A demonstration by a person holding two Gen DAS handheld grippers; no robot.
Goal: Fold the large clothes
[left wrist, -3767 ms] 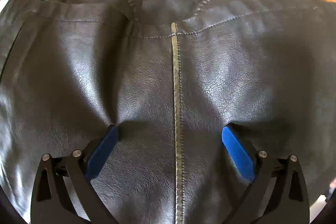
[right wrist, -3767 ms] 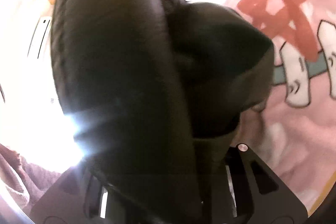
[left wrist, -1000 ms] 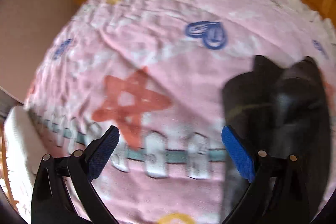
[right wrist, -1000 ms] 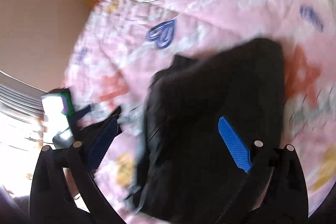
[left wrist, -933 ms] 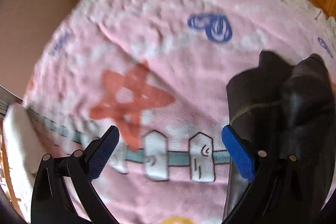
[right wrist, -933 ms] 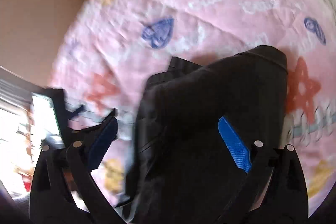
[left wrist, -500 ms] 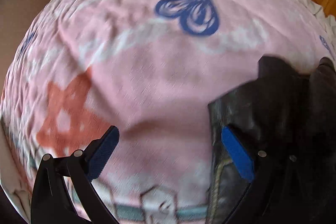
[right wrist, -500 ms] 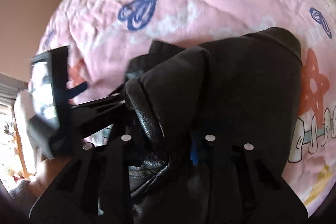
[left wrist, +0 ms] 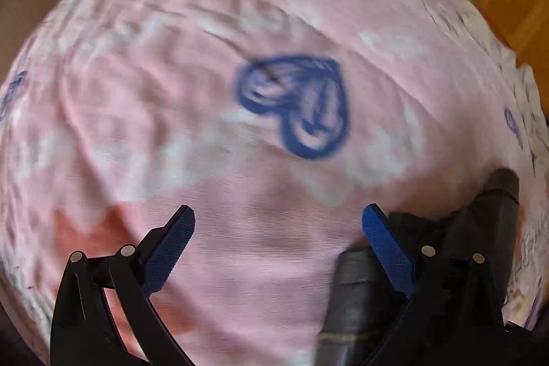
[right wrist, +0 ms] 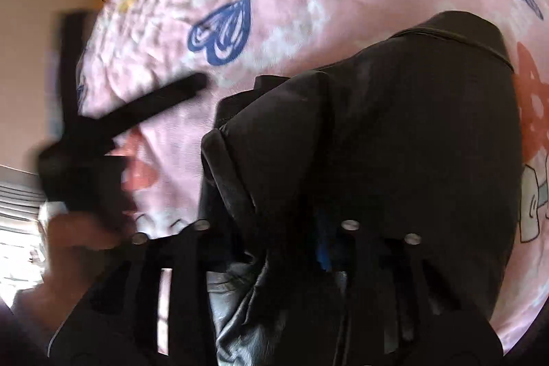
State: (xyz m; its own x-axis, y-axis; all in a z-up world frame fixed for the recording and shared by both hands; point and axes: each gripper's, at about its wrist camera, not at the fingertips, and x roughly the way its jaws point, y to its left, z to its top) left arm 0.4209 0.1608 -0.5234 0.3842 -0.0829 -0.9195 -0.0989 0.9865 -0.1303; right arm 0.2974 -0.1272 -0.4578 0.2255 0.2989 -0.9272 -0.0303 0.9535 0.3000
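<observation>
Change since a second ago: our right claw (right wrist: 274,239), then spread wide above the garment, is now clamped on it; our left claw (left wrist: 278,239) has drifted further over the pink cover, garment sliding to its lower right corner.
Left claw: jaws wide apart, blue pads (left wrist: 168,249) bare, nothing between them; hovers over the blanket (left wrist: 171,91).
Right claw: closed down on a bunched fold of the jacket (right wrist: 394,143); only a sliver of blue pad shows behind the leather.
Jacket: dark leather-like, heaped and partly folded on the bed, right of centre in our right wrist view; collar-like edge at its far end, greyer crumpled part near the claw base.
Jacket in left view: only a dark edge (left wrist: 360,294) at lower right, just beside the right finger; we cannot tell if they touch.
Blanket: pink, wrinkled, printed with a blue heart (left wrist: 298,105), red stars, white shapes.
Left claw seen from right wrist: blurred black fingers (right wrist: 137,112) left of the jacket, apart from it.
Blur: both views smeared, fine detail unreadable.
</observation>
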